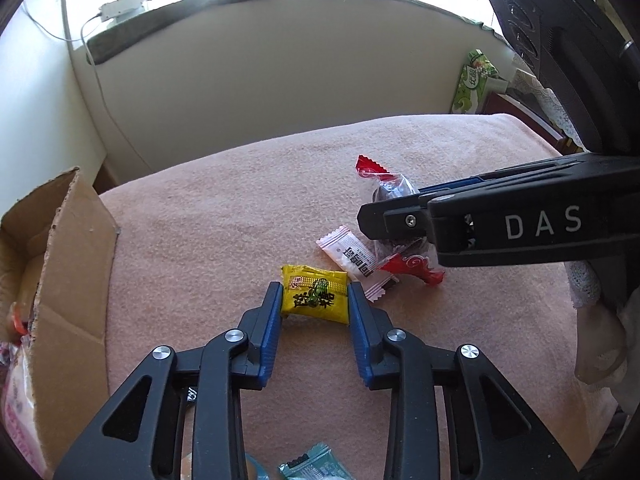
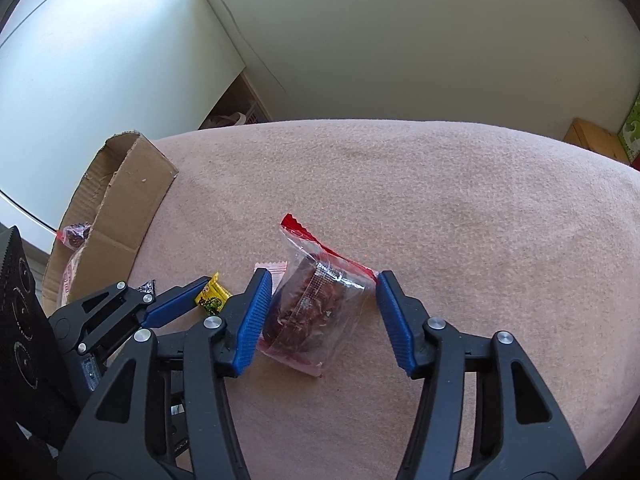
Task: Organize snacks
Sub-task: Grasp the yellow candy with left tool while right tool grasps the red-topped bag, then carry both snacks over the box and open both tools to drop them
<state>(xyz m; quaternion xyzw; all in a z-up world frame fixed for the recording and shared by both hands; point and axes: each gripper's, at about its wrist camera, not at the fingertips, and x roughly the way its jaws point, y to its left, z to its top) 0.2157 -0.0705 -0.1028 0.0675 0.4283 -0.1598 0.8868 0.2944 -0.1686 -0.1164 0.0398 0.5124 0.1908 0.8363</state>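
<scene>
A yellow candy packet (image 1: pixel 314 297) lies on the pink blanket (image 1: pixel 224 208) between the blue pads of my left gripper (image 1: pixel 314 300); the pads touch its sides. It also shows in the right wrist view (image 2: pixel 211 298). A clear red-edged packet with a dark snack (image 2: pixel 316 304) lies between the wide-open jaws of my right gripper (image 2: pixel 320 302); the left pad touches it, the right pad stands apart. In the left wrist view that packet (image 1: pixel 390 190) is partly hidden by the right gripper (image 1: pixel 400 220). A white-pink wrapper (image 1: pixel 354 258) lies between the two packets.
An open cardboard box (image 1: pixel 68 264) with several snacks inside stands at the left edge of the blanket, also in the right wrist view (image 2: pixel 120 200). A teal packet (image 1: pixel 316 466) lies near the bottom edge. A green box (image 1: pixel 472 80) stands at the back right.
</scene>
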